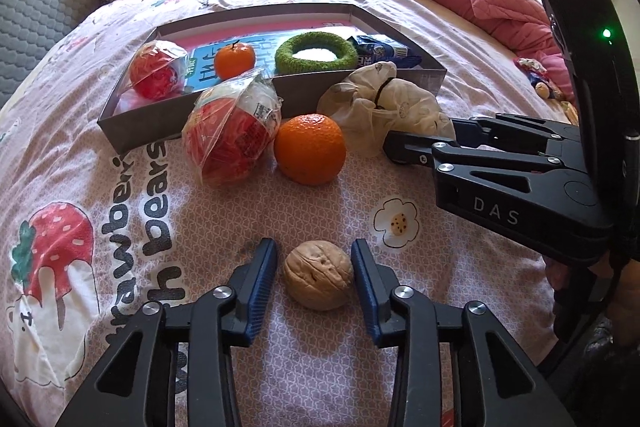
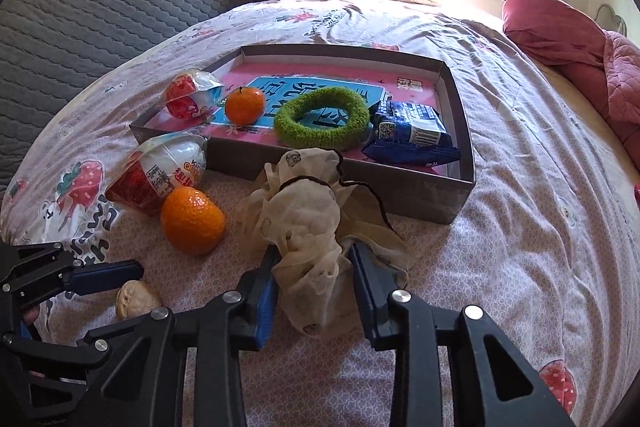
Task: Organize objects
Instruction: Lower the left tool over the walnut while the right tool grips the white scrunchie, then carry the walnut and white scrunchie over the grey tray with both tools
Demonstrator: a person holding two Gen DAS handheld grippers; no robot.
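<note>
On the bedspread, the left gripper [image 1: 314, 281] is straddling the walnut [image 1: 319, 275], fingers apart with slim gaps either side; it looks hard, light and round, likely to roll, so squeezing across its widest middle seems best. Rightward, the right gripper [image 2: 314, 277] is bracketing the gauze pouch [image 2: 310, 227] just before the box [image 2: 460, 115], fingers apart; it is looking soft and limp, so bunching its body should be working.

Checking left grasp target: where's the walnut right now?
The walnut lies on the bedspread between the open left gripper fingers, nearer the camera than the orange.
</note>
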